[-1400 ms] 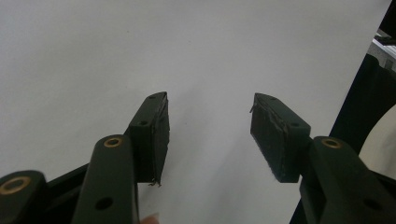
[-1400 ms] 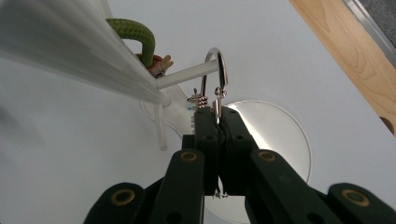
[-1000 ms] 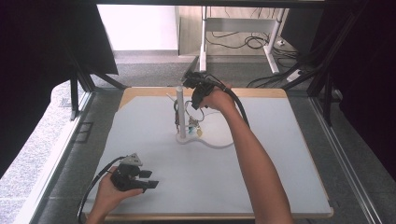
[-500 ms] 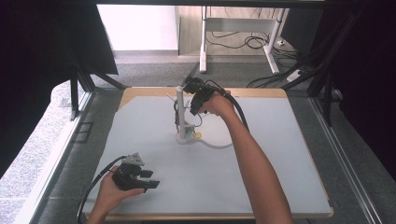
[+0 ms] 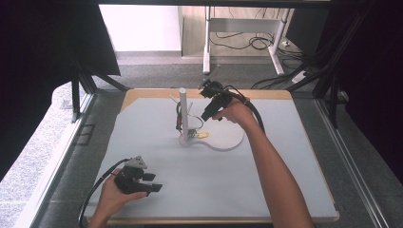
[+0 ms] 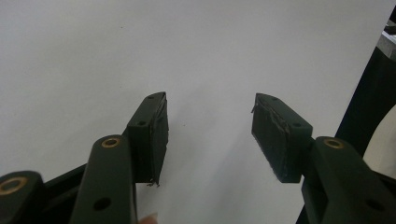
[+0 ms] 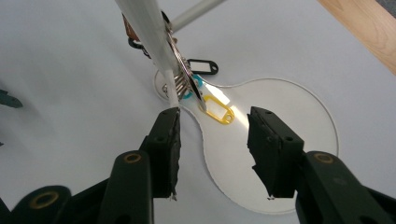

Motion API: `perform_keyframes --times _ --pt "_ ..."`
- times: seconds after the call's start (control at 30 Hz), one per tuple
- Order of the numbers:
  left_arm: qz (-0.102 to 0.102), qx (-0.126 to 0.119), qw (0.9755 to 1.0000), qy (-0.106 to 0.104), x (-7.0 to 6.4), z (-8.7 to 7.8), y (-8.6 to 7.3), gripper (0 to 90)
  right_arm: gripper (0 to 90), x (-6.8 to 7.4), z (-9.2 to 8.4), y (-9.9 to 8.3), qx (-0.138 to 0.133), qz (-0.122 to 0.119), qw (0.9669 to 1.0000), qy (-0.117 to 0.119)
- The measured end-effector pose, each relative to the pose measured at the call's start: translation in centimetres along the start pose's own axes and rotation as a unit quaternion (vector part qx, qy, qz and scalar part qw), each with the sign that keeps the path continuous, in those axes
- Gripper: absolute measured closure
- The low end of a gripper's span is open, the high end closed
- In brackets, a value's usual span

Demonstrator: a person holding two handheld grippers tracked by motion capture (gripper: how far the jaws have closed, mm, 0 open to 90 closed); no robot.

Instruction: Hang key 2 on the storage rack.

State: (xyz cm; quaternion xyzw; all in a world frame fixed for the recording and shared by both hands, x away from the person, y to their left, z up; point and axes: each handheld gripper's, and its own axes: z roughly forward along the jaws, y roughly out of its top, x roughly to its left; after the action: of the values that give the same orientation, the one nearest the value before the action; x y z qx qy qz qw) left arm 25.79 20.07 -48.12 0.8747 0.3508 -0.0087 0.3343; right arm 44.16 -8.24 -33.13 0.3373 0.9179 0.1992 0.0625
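The surface (image 5: 142, 123) is a rectangular wooden board covered almost to its edges by a pale grey sheet; bare wood shows along the far edge. A white pear-shaped flat base plate (image 5: 223, 137) lies directly on the sheet toward the far middle. A white upright post (image 5: 183, 114) with side pegs rises from its narrow end. A yellow key tag (image 5: 203, 135) rests on the base plate beside the post.

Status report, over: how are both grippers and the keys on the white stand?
Right gripper just opened, nothing between jaws. Left gripper open, idle. Keys with tags hang on white stand. Nothing in the way.
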Motion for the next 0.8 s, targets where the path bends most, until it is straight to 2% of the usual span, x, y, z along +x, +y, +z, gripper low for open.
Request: perform_keyframes --times 0.27,0.4,0.43,0.57,0.7,0.8 --pt "-0.004 -0.002 1.0000 0.007 0.0 -0.2 -0.1 46.1 50.9 -1.1 -2.1 -4.9 -0.047 0.025 0.9985 0.010" --pt "-0.004 -0.001 0.9999 0.010 0.0 -0.2 -0.1 46.1 50.6 -1.1 -2.5 -7.7 -0.076 0.024 0.9966 0.021" --pt "-0.010 -0.006 0.9999 0.009 -0.1 -0.1 -0.1 46.1 50.4 -1.1 -2.6 -8.7 -0.086 0.024 0.9957 0.026" --pt "-0.005 0.000 0.9999 0.011 -0.1 -0.1 -0.1 46.0 50.4 -1.2 -2.6 -12.0 -0.118 0.033 0.9919 0.035" --pt "-0.004 0.000 0.9999 0.017 -0.1 -0.4 -0.1 45.9 49.9 -1.4 -2.2 -15.4 -0.137 0.041 0.9891 0.037" --pt "-0.011 -0.008 0.9997 0.021 -0.1 -0.7 -0.2 45.8 50.0 -1.6 -1.5 -18.4 -0.153 0.058 0.9855 0.042"
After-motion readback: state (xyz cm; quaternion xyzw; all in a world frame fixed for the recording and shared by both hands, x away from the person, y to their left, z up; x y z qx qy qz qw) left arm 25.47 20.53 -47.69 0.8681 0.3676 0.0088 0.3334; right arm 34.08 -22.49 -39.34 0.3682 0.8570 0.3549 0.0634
